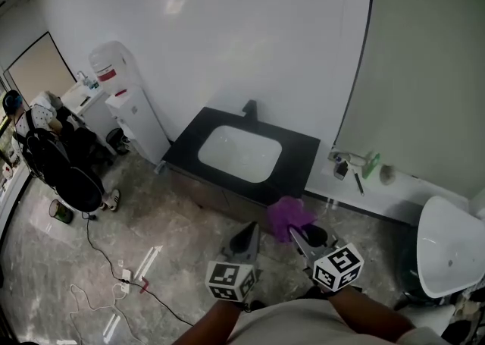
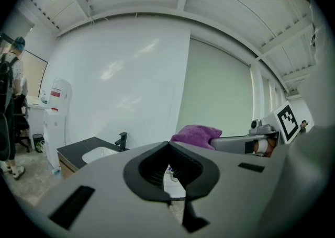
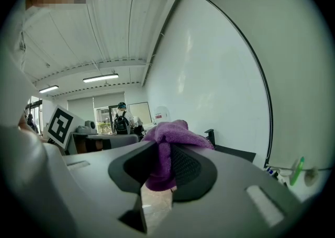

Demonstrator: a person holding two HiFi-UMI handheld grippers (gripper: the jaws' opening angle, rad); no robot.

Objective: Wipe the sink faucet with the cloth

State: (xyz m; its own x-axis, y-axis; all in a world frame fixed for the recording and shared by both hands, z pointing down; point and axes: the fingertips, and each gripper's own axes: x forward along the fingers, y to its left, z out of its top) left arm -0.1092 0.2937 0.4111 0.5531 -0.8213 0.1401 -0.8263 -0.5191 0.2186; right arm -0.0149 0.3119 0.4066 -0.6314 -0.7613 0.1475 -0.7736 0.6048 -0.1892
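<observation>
Head view, looking steeply down into a bright washroom corner. Low in the centre of the frame I hold two tools.

The right tool [image 1: 300,234] is clamped on a purple cloth [image 1: 290,214]. In the right gripper view the cloth [image 3: 167,145] is pinched between the dark pads, with a bunched fold spilling over the top and a tail hanging below. The left tool [image 1: 248,233] is empty. In the left gripper view its jaws [image 2: 170,173] stand together or very nearly so, with only floor showing through the slit.

The cloth looks soft, light and floppy, like fleecy microfibre. I judge it will drape and fold around whatever it is pressed on, and won't slip easily on metal. The present hold looks good, since the loose bunch in front of the pads is the part to lay against the spout.

The black faucet [image 1: 248,109] stands at the back edge of the sink, above centre of the frame and well apart from both tools. It looks small, rigid and squared. I expect it to take pressure without moving, though its narrow neck will need a wrapping stroke.

The surface is a black countertop [image 1: 299,155] around a white rectangular basin [image 1: 239,153], set against a plain white wall [image 1: 227,25].

- **Upper left:** a white water dispenser [image 1: 129,101], with a seated person and dark chairs beyond it.
- **Right of the sink:** a low ledge with a few small items, one of them green [image 1: 371,163].
- **Lower left:** grey marbled floor [image 1: 174,214] with cables trailing across it [image 1: 98,252].
</observation>
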